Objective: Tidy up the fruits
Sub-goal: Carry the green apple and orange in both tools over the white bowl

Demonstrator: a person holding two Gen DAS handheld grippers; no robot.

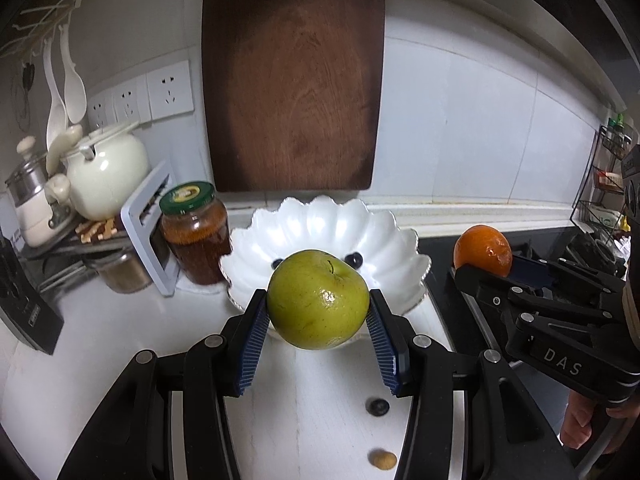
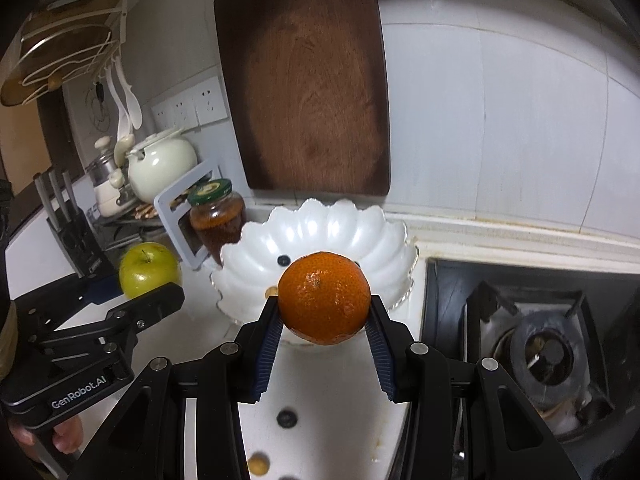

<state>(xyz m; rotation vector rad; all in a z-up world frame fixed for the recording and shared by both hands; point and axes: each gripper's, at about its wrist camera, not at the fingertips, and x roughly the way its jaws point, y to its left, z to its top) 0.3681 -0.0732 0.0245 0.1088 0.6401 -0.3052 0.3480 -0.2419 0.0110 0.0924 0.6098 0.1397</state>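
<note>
The left tool [image 1: 318,312] is clamped on the green apple [image 1: 318,300], level and facing forward; beside it the right tool [image 2: 325,316] grips the orange [image 2: 324,298], its fingers likewise spread

Both wrist cameras sit close and low over the white counter [image 1: 120,320], facing the far tiled wall — the left one from the left, the right one nearer the stove [image 2: 540,344]. Both share the scalloped white bowl [image 1: 384,224], the cutting board [image 2: 312,80] and the jar [image 1: 196,232].
</note>
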